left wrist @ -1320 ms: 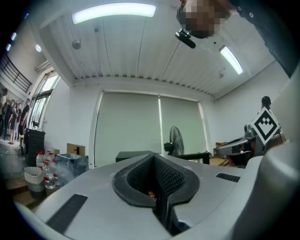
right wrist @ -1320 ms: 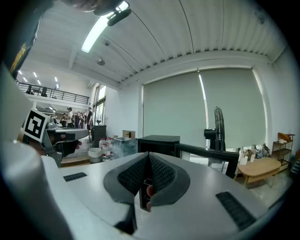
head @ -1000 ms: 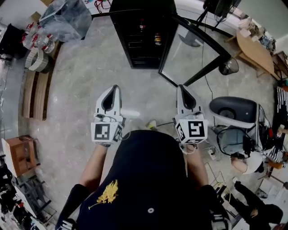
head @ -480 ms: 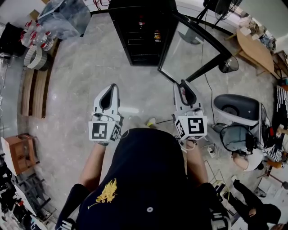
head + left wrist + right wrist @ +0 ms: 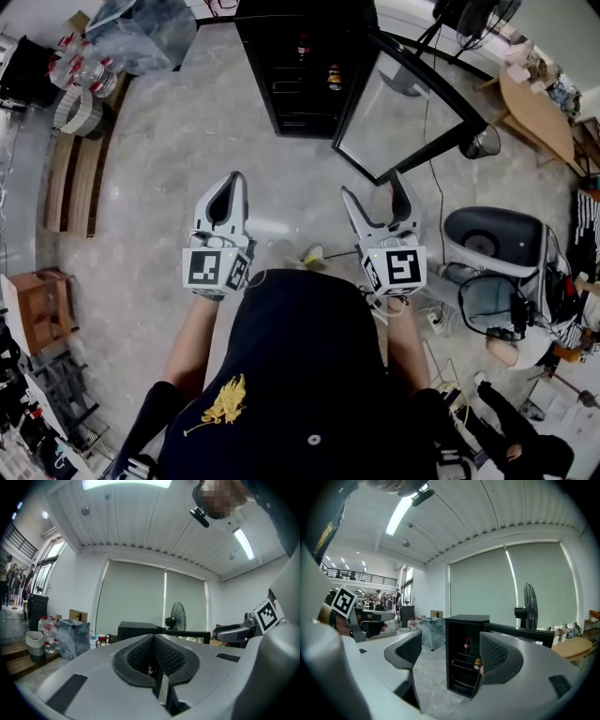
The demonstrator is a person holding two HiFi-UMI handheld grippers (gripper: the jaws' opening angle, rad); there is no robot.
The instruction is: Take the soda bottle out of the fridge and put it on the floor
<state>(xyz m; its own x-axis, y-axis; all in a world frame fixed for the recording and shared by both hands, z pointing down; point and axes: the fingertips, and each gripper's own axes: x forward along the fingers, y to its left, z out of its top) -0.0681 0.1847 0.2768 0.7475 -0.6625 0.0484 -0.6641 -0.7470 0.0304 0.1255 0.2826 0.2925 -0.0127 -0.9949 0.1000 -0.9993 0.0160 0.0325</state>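
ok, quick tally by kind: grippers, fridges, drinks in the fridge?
Grippers: 2 (left gripper, jaws shut; right gripper, jaws have just been opening, nothing between them)
Fridge: 1 (fridge, door open)
Drinks in fridge: 2 (soda bottle; orange can-like item, partly hidden)
Total: 5

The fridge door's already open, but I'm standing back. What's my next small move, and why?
Probably advance the right gripper toward the soda bottle inside the fridge: its jaws have just been opening, nothing is between them, and the bottle looks well beyond reach from here.
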